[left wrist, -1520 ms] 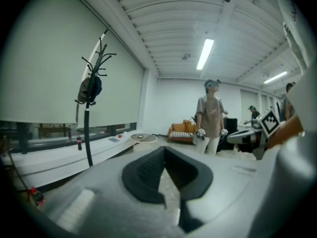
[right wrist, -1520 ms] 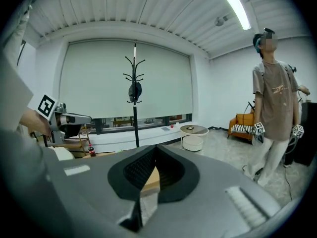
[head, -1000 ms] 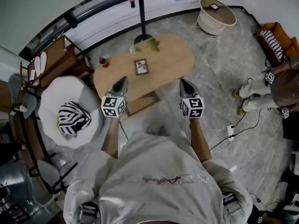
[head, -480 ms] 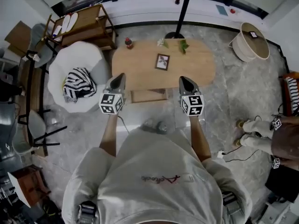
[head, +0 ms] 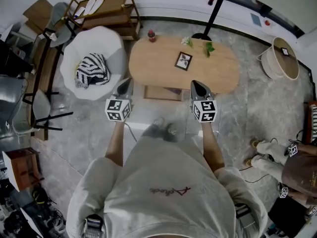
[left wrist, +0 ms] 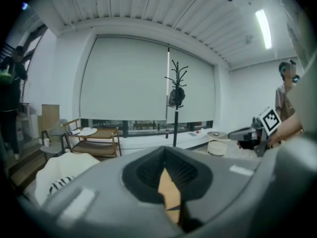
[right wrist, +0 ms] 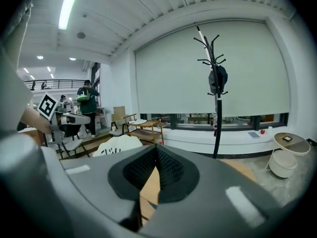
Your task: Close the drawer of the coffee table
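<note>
Plainly both tools are pressed together and empty: the left gripper (head: 126, 84) and right gripper (head: 197, 86) point at the oval light-wood coffee table (head: 208, 73). Its open wooden drawer (head: 161, 92) juts from the table's near side between them, likely awaiting a push.

Grey marbled floor (head: 257, 108). White armchair (head: 116, 47) bearing striped cushion (head: 92, 69); wooden shelf rack (head: 111, 9) near it. Black coat stand (left wrist: 174, 90) before drawn roller blinds (left wrist: 124, 83). Ceiling strip light (left wrist: 262, 26) lit. Walls white.
</note>
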`<action>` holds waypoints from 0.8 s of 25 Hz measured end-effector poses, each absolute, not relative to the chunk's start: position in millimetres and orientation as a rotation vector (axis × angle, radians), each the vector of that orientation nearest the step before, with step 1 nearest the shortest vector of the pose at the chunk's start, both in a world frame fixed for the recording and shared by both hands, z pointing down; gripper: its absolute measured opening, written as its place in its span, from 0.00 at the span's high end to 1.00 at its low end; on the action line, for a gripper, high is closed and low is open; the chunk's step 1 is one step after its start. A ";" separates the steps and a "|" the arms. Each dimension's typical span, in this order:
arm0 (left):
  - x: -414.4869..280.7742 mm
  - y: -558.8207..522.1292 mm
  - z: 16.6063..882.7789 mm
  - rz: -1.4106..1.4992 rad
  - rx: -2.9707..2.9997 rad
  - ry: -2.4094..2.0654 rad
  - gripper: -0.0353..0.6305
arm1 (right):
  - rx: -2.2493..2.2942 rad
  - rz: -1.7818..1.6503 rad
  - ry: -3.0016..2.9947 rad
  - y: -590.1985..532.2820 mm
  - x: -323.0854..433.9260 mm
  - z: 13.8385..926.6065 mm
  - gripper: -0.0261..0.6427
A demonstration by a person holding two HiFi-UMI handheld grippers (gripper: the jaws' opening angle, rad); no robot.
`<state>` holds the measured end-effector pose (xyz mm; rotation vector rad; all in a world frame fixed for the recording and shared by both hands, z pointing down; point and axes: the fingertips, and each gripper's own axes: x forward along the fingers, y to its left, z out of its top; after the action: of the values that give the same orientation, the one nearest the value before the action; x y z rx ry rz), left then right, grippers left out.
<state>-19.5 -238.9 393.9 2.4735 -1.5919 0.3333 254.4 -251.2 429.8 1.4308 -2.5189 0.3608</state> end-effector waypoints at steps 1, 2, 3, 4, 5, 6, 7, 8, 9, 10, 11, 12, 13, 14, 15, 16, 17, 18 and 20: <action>-19.5 -235.3 395.9 0.338 2.467 -1.595 0.95 | 1.421 0.366 -2.521 -249.0 254.3 432.1 0.95; -19.3 -232.0 398.5 0.343 2.460 -1.597 0.95 | 1.412 0.370 -2.522 -247.0 254.4 434.9 0.95; -19.1 -229.1 401.7 0.350 2.452 -1.598 0.95 | 1.403 0.375 -2.522 -245.0 254.8 438.1 0.95; -18.6 -226.3 405.4 0.356 2.445 -1.596 0.95 | 1.397 0.381 -2.520 -242.9 255.5 441.6 0.95; -17.8 -223.8 409.1 0.361 2.439 -1.594 0.95 | 1.391 0.387 -2.517 -240.8 256.6 445.3 0.95; -16.6 -221.8 412.6 0.365 2.435 -1.590 0.95 | 1.388 0.393 -2.513 -239.2 258.1 448.9 0.95; -15.2 -220.3 416.1 0.369 2.431 -1.585 0.95 | 1.387 0.399 -2.507 -237.9 260.0 452.3 0.95; -14.0 -219.2 419.8 0.371 2.427 -1.578 0.95 | 1.386 0.405 -2.501 -236.8 261.8 455.5 0.95; -13.2 -218.5 423.7 0.373 2.423 -1.571 0.95 | 1.386 0.411 -2.494 -235.8 263.3 458.4 0.95; -13.0 -218.4 427.8 0.376 2.419 -1.564 0.95 | 1.385 0.417 -2.489 -235.0 264.1 461.0 0.95; -13.6 -218.9 432.0 0.379 2.414 -1.557 0.95 | 1.385 0.422 -2.484 -234.4 264.2 463.3 0.95; -14.6 -220.1 436.3 0.381 2.409 -1.550 0.95 | 1.385 0.426 -2.478 -234.2 263.8 465.7 0.95; -15.5 -221.8 440.8 0.384 2.405 -1.542 0.95 | 1.386 0.431 -2.472 -234.2 263.3 468.4 0.95; -15.9 -224.0 445.6 0.387 2.402 -1.532 0.95 | 1.387 0.436 -2.464 -234.2 263.0 471.6 0.95; -16.0 -226.4 450.5 0.389 2.401 -1.520 0.95 | 1.388 0.442 -2.454 -234.3 262.7 475.2 0.95; -16.1 -228.8 455.3 0.391 2.401 -1.508 0.95 | 1.389 0.447 -2.445 -234.3 262.2 479.0 0.95; -16.7 -231.2 459.9 0.393 2.402 -1.496 0.95 | 1.388 0.451 -2.435 -234.1 260.8 483.1 0.95; -18.5 -233.5 464.0 0.393 2.403 -1.484 0.95 | 1.386 0.453 -2.426 -233.8 258.1 487.2 0.95; -26.2 -237.7 471.6 0.390 2.404 -1.462 0.95 | 1.379 0.459 -2.408 -233.0 248.5 495.0 0.95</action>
<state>-26.2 -237.7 471.6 2.4035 -1.4622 0.3904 248.5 -233.0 495.0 1.3786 -2.4077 0.4591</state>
